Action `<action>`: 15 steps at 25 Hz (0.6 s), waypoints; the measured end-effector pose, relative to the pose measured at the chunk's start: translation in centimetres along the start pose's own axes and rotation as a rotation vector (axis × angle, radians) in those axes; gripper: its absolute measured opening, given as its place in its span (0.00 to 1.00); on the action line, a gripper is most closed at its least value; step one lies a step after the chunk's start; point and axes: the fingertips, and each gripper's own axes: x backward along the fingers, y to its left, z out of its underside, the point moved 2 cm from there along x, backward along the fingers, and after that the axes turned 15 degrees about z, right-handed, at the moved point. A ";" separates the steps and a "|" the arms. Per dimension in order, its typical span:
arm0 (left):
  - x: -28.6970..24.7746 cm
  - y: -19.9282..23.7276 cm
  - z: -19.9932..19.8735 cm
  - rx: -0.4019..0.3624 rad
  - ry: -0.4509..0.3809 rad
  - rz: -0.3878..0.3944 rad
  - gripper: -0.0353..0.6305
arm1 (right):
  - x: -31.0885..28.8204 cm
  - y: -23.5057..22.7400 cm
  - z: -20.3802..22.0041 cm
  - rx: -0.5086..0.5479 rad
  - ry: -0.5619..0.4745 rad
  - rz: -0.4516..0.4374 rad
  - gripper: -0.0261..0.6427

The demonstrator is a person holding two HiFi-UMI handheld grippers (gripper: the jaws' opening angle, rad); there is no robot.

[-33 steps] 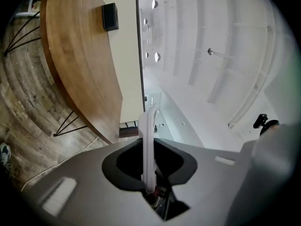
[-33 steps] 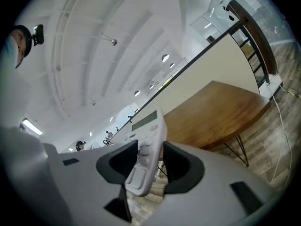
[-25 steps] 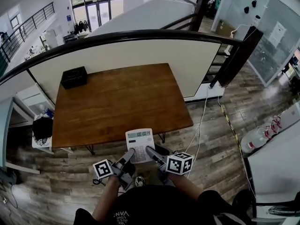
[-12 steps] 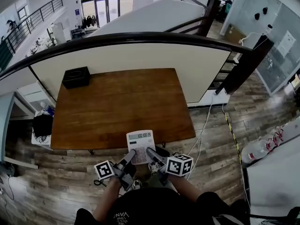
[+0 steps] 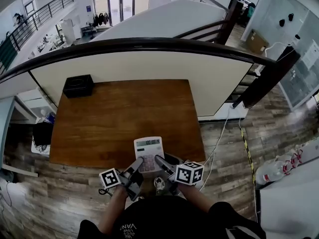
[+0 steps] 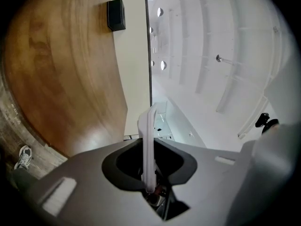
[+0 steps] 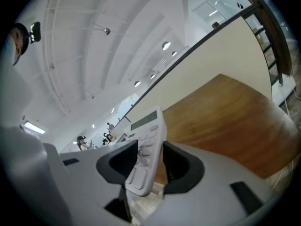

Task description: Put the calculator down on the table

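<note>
A black box (image 5: 79, 85) sits at the far left corner of the wooden bench (image 5: 114, 118); what it holds is too dark to make out. A cream wall topped by a dark rail (image 5: 149, 43) curves behind the bench, and a white cable (image 5: 220, 133) trails over the plank floor to the right. The white calculator (image 5: 148, 152) hangs over the bench's near edge, probably clear of the wood. The left tongs (image 5: 139, 161) and right tongs (image 5: 158, 160) are each clamped on its near end.
</note>
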 end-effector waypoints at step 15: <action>-7.4 5.6 -3.3 -0.108 0.012 -0.108 0.16 | -5.7 -7.2 -5.1 0.068 0.101 -0.032 0.29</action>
